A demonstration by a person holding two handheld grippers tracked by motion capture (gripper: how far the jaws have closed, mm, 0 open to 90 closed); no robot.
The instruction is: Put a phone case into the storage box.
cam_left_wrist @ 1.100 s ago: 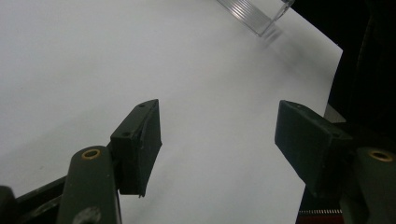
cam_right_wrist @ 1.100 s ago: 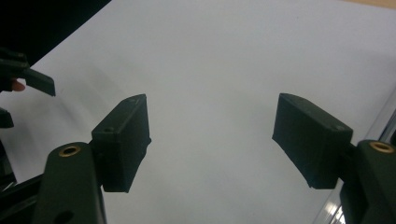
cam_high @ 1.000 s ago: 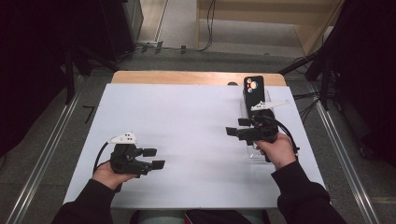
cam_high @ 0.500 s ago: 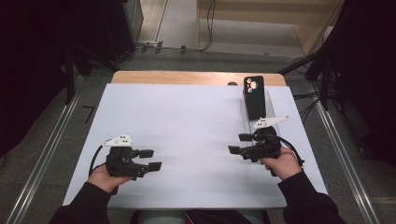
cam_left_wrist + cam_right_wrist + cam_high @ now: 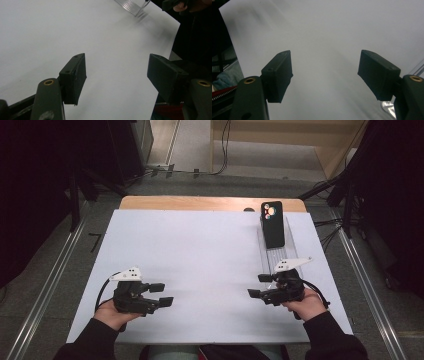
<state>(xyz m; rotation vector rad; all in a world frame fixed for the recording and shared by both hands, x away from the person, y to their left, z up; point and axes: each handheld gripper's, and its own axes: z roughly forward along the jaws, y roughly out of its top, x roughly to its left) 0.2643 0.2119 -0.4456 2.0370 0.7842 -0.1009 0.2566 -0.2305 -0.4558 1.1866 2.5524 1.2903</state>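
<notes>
With both jaws spread and empty, the right gripper (image 5: pixel 261 293), nearer the black phone (image 5: pixel 273 224) in its clear stand (image 5: pixel 278 254) than the left gripper (image 5: pixel 161 295), is best squared to the phone's edges.

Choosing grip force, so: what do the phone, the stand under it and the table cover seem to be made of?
The phone looks to have a matte black back, plastic or a case; it shows no glare. The stand seems clear ribbed acrylic: the white surface shows through it. The table cover looks like smooth matte white paper or laminate; I cannot tell which.

White-topped table (image 5: pixel 200 250) on grey floor (image 5: pixel 50 285), wooden steps (image 5: pixel 280 135) behind, dark surroundings
</notes>
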